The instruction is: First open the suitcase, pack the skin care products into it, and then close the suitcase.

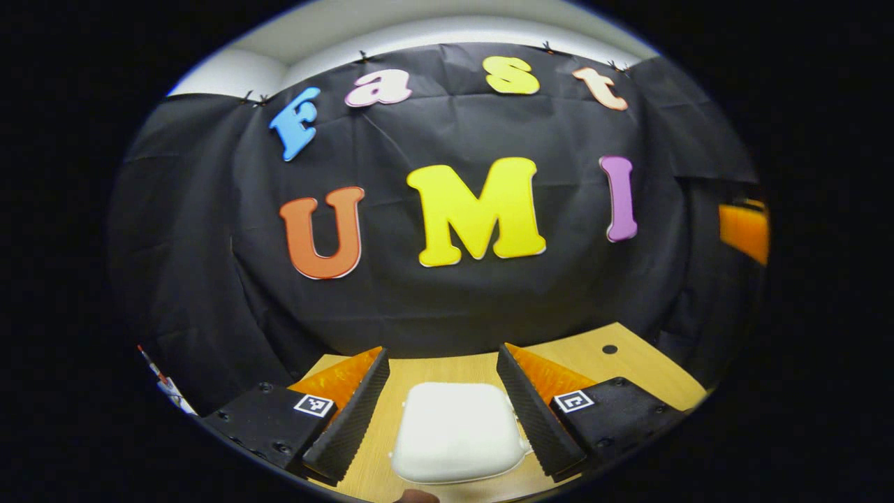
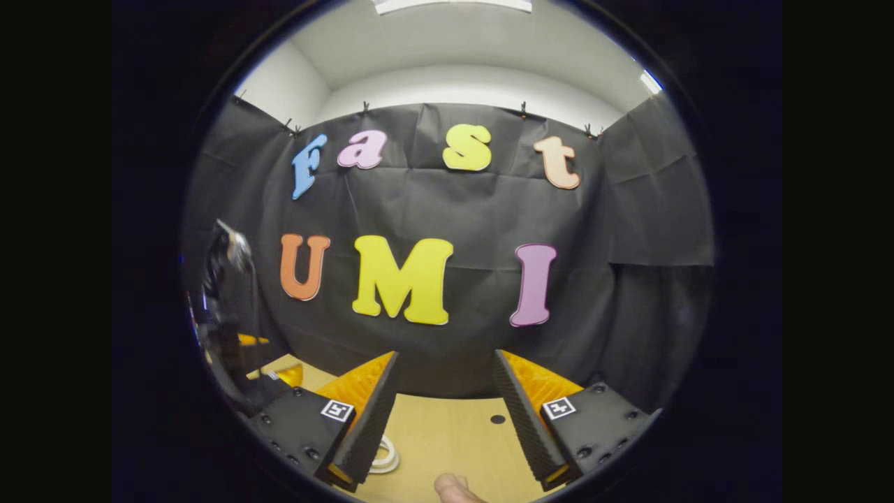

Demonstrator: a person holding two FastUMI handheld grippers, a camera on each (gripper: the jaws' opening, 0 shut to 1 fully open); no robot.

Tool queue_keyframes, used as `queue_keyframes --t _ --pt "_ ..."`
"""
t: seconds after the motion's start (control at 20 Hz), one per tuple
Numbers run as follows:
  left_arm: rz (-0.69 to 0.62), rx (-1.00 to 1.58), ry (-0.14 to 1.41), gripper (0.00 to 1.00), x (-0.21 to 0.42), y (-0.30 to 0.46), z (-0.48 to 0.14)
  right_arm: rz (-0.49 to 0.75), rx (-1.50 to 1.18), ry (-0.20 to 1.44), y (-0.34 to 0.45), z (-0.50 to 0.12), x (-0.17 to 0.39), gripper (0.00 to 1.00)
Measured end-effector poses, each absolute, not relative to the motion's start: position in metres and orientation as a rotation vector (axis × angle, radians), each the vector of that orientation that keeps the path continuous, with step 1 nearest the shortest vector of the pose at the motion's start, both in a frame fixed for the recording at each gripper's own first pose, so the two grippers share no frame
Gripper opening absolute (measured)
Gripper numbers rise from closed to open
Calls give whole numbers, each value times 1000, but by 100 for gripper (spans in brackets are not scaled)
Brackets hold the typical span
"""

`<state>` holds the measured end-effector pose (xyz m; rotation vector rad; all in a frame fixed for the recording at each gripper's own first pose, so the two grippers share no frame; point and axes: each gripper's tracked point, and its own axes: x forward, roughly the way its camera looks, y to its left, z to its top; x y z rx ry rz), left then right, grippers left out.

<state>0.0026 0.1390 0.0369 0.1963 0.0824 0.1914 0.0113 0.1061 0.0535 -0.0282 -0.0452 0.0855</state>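
Both claws gape wide, the left claw [image 1: 443,412] hovering over a closed white suitcase [image 1: 455,433] at bottom centre on the wooden surface [image 1: 628,363], the right claw [image 2: 443,419] holding nothing, so opening, packing and closing all look ahead.

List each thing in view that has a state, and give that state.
Case: white, closed, flat on the table, between the left tool's fingers but untouched.
Left tool: open, fingers wide either side of the case.
Right tool: open, holding nothing, over bare table.
White rim: part shows beside the right tool's finger; too little to tell what it is.
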Motion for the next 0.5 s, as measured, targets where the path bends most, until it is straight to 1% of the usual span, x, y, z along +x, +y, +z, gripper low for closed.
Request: queue_keyframes --t 0.05,0.1,0.25,0.5 --pt "197 166 72 99 -2 146 42 96 -34 -28 115 47 12 78" --pt "205 137 53 99 -6 153 51 112 -31 -16 124 44 12 80" --pt "222 58 -8 99 -18 167 77 135 -12 14 144 34 13 80" --pt "228 78 -40 98 -32 182 87 154 2 35 173 25 17 80"
